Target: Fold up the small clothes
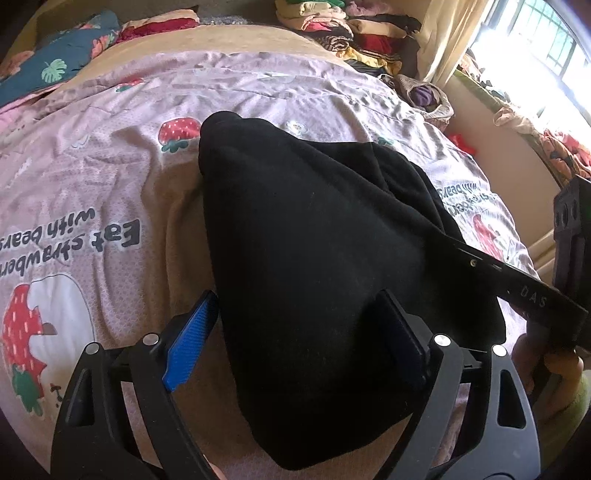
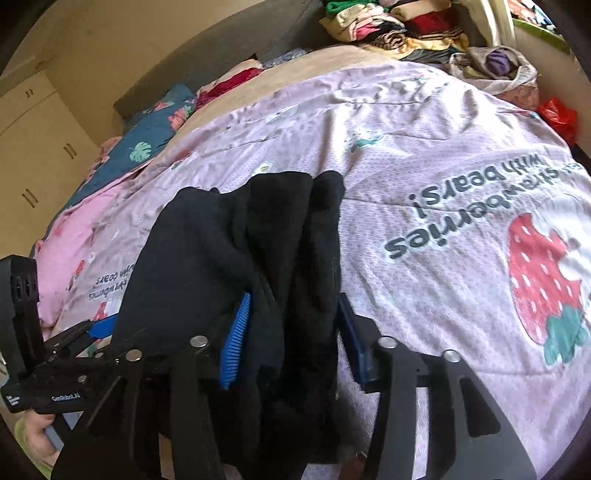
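Black garment [image 1: 314, 258] lies between both the left gripper's [image 1: 295, 339] and right gripper's [image 2: 291, 332] spread fingers.

daylit room, strong fisheye warp
window [image 1: 546, 55] glare blows out the left wrist view's upper right; edges bend and darken; right wrist view is slightly soft, evenly lit.

Bed cover [image 2: 424, 155] open both sides of black garment [image 2: 229, 251]; clothes pile [image 2: 388, 26] crowds far edge, poss. bag [image 2: 495, 70] at far-right corner.
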A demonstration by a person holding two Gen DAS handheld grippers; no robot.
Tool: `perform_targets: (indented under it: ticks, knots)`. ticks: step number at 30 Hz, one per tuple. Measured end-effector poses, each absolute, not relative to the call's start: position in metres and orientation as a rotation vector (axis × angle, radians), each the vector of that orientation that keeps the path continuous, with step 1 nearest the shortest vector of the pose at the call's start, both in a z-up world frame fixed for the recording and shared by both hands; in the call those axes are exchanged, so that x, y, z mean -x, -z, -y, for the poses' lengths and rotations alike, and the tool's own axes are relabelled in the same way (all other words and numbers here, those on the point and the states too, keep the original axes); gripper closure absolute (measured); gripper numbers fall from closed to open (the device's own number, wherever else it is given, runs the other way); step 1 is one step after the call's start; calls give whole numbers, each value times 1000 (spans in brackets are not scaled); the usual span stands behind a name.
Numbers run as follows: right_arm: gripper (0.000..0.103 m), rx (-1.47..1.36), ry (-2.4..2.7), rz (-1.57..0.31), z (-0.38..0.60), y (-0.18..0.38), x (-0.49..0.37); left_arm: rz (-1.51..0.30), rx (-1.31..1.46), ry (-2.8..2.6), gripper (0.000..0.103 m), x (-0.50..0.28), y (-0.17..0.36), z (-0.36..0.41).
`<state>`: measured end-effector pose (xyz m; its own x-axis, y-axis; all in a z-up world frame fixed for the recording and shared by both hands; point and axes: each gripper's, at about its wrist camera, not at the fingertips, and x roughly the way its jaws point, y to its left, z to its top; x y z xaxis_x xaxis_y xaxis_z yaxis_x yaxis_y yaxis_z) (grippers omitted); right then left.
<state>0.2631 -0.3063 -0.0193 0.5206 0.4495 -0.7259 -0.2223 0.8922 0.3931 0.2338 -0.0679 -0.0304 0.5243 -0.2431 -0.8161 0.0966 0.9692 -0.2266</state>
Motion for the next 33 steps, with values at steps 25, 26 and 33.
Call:
perform_targets:
  ticks: [25,26,33]
  knots:
    - [7,-174,-352,-742,316,-36,-162,-937,143,195,10,-189,-3,55]
    - [7,-169,-349,-735,316,-38,-158,-933,145,199,10,-186,-5,54]
    - [7,-145,-341,-719,312,-45,-145,-907,147,205,10,-170,-19,48]
